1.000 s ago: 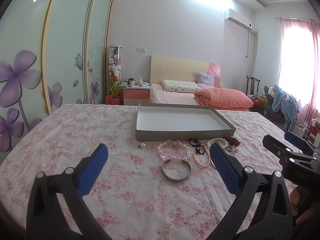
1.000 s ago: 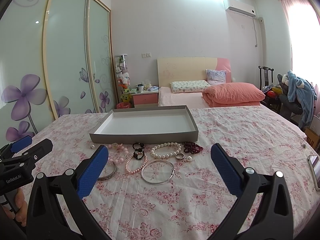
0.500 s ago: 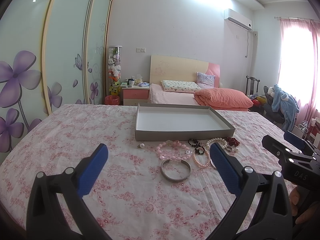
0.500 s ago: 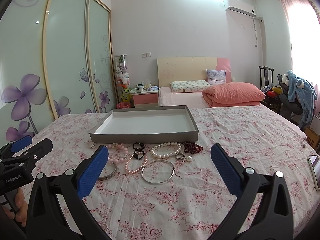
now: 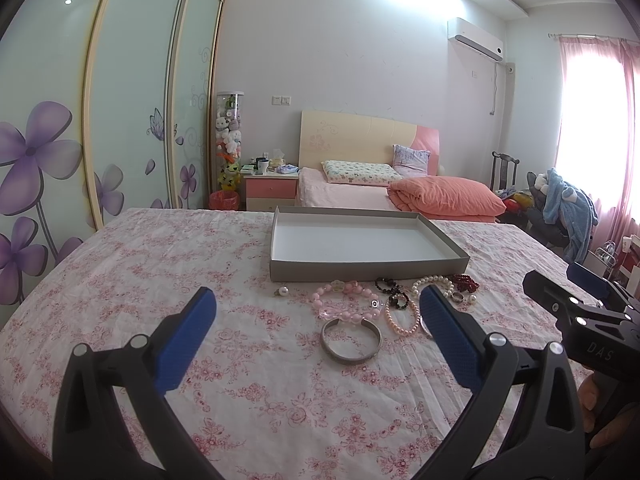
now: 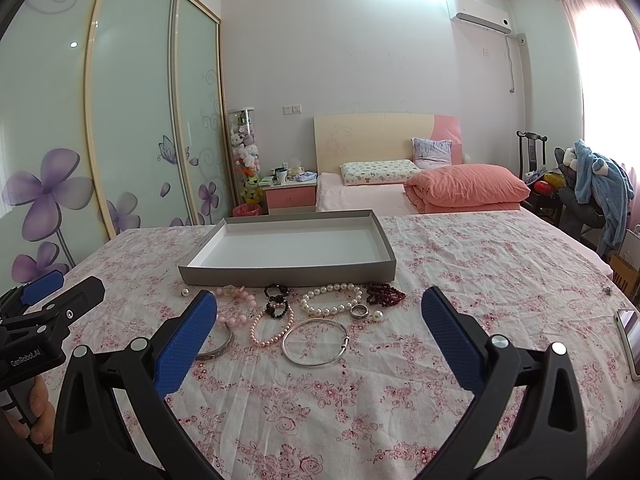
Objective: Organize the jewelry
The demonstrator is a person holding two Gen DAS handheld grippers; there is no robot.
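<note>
The jewelry lies loose in a short row on the floral cloth [image 6: 460, 280], just in front of the near wall of a shallow grey tray [image 6: 288, 274] with a white floor holding nothing. In the right wrist view, a white pearl bracelet [image 6: 331, 300] sits near the tray's near right corner, with a dark red bead bracelet [image 6: 385, 293] just to its right and a small ring [image 6: 359, 311] and a single pearl [image 6: 377, 315] touching or nearly touching its near side. A black bead bracelet [image 6: 277, 300] lies left of the pearls, and a pink pearl strand [image 6: 271, 330] runs toward the near edge below it. A thin silver bangle [image 6: 315, 342] rests nearest the camera, apart from the tray. In the left wrist view, a pink bead bracelet [image 5: 347, 300] lies below the tray's near wall, a wide silver cuff [image 5: 351, 340] just nearer, and a lone pearl earring [image 5: 282, 291] to the left. The left gripper [image 5: 316, 334] hangs above the cloth with its blue pads spread wide, holding nothing. The right gripper [image 6: 320, 334] likewise stands wide apart and empty. A phone [image 6: 630, 338] lies at the cloth's right edge.
</note>
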